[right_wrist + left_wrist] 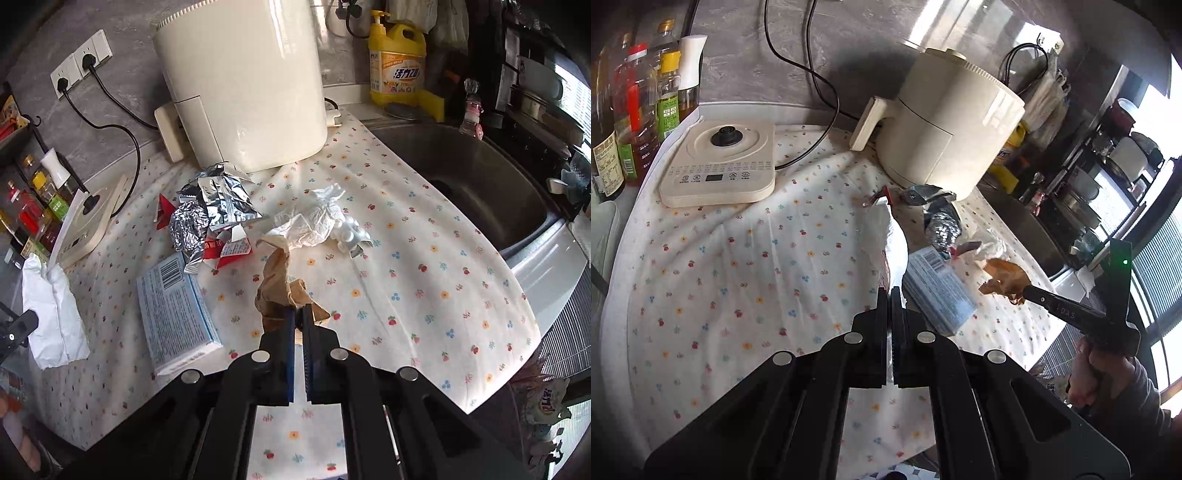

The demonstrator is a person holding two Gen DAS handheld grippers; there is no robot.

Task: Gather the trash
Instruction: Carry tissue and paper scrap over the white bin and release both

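Trash lies in a loose cluster on the floral tablecloth (424, 266), in the middle of the right wrist frame: crumpled silver foil (214, 210) with red wrapper scraps (229, 251) just below the cream air fryer (240, 81), a crumpled white tissue (317, 218) to its right, and a flat blue box (173, 306) at lower left of the pile. Brown crumpled paper (280, 284) is pinched between the closed fingers of the right gripper (299, 314); its lower end is hidden behind the fingertips, so how much is clamped cannot be told. In the left wrist frame the same brown paper (1004, 277) appears at centre right, on the tip of the right gripper. The left gripper (890, 295) is closed on a white sheet of paper (886, 236) that rises upward from its fingers; this sheet blocks part of the foil and box behind it. At far left of the right wrist frame the white sheet (51, 314) shows again, its holder mostly cut off by the edge. Beyond, a cream kettle base (720, 170) sits at upper left, condiment bottles (635, 110) crowd the left edge, and a steel sink (469, 173) fills the upper right, with a yellow detergent bottle (397, 62) behind it.
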